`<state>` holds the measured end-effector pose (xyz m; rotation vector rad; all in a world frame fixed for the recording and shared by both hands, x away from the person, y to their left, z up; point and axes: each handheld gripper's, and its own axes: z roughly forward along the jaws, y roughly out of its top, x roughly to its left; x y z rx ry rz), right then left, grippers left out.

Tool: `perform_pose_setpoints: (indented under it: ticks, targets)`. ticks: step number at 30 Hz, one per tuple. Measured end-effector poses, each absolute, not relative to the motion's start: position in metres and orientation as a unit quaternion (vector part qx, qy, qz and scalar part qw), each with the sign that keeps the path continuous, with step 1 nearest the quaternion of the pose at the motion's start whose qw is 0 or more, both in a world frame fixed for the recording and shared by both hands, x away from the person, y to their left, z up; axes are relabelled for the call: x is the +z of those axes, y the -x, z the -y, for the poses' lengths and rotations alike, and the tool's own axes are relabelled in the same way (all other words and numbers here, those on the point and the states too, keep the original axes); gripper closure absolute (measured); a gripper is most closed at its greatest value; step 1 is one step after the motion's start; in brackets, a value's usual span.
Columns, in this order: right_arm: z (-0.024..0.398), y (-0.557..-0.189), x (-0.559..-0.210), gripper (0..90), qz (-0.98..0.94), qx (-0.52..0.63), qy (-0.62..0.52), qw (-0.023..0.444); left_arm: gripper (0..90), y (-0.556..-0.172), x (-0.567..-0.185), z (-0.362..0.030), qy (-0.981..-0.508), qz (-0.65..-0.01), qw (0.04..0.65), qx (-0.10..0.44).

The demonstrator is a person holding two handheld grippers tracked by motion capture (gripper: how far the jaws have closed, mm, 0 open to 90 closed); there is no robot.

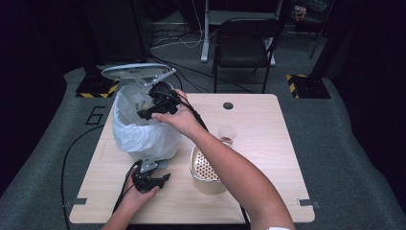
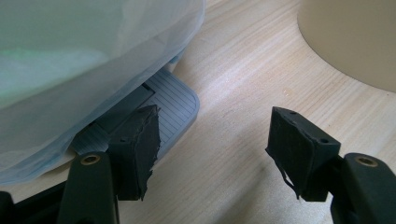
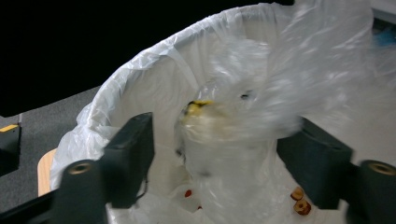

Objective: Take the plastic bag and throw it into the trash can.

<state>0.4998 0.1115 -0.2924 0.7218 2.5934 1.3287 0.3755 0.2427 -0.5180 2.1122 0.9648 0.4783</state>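
Observation:
A pedal bin [image 1: 141,129] lined with a white plastic bag stands at the table's left, its lid [image 1: 136,72] raised. My right gripper [image 1: 148,111] hovers over the bin's mouth. In the right gripper view its jaws [image 3: 219,133] stand apart, open, with a blurred clear plastic wrapper [image 3: 233,116] holding something yellow between them, above the liner [image 3: 154,79]. Small red-brown bits [image 3: 299,200] lie at the bin's bottom. My left gripper [image 1: 158,181] is low at the bin's foot, open [image 2: 215,149], with its left jaw resting on the grey ribbed pedal [image 2: 173,100].
A perforated metal bowl [image 1: 206,167] sits right of the bin, under the right forearm; its beige wall [image 2: 355,37] is close to the left gripper. A clear cup [image 1: 227,134] with red-brown contents stands behind it. A black chair [image 1: 244,43] is beyond the table.

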Motion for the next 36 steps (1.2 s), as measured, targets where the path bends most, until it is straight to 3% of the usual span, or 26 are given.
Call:
perform_pose_setpoints:
  ticks: [11,19,25,36]
  targets:
    - [-0.108,-0.498,-0.29,20.7,-0.86,0.445,-0.237,0.08,34.1,-0.375,-0.518,-0.243,-0.825,-0.377,0.376,0.187]
    - [-0.092,-0.485,-0.277,32.0,-0.859,0.45,-0.224,0.096,34.1,-0.376,-0.519,-0.242,-0.821,-0.379,0.38,0.193]
    - [-0.064,-0.47,-0.268,36.5,-0.858,0.452,-0.22,0.105,34.2,-0.376,-0.519,-0.242,-0.823,-0.378,0.38,0.19]
    - [-0.006,-0.464,-0.268,37.0,-0.852,0.447,-0.239,0.129,34.1,-0.372,-0.521,-0.239,-0.808,-0.408,0.388,0.174]
